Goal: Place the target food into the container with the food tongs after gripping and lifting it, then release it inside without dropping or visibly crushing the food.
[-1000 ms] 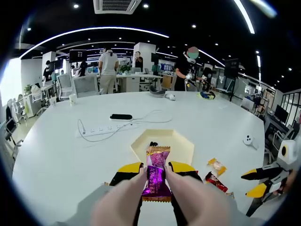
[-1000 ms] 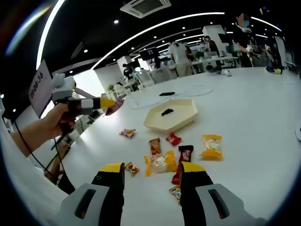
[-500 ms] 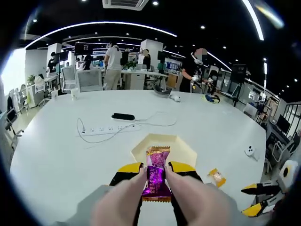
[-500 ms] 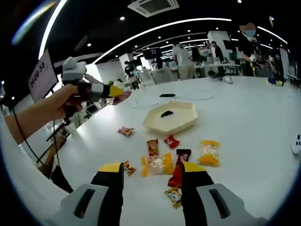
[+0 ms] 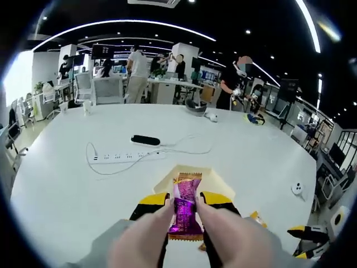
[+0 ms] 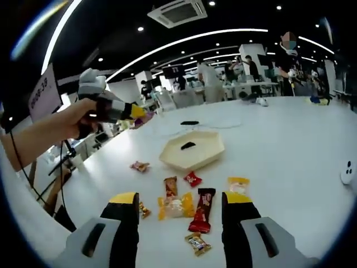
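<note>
Left gripper view: left hand-held gripper [image 5: 184,205] clenched on a purple-wrapped candy [image 5: 184,209], pinched between the yellow-tipped jaws and carried in the air, wrapper end sticking out past the tips. Beyond and below the tips, partly hidden by the candy, the cream hexagonal tray [image 5: 167,177] on the white bench [image 5: 67,184]. A white power strip [image 5: 120,157] and cable lie further off. The right hand-held gripper's yellow tips come in at the lower right edge.

Right gripper view: right hand-held gripper [image 6: 181,209] released, jaws spread and holding nothing, hovering over a scatter of wrapped snacks [image 6: 187,205] on the bench. The tray [image 6: 192,151] sits beyond them with one small dark item [image 6: 188,146] inside. The left hand-held gripper [image 6: 139,114] shows at upper left, raised high in a person's hand, candy at its tip, apparently short of the tray and to its side.

Step, as I judge it: transport, grasp and lift done, release not yet. Next calls for bringing the candy over the tray, lowering it close to the floor of the tray, then easing the jaws apart without extra squeeze.
</note>
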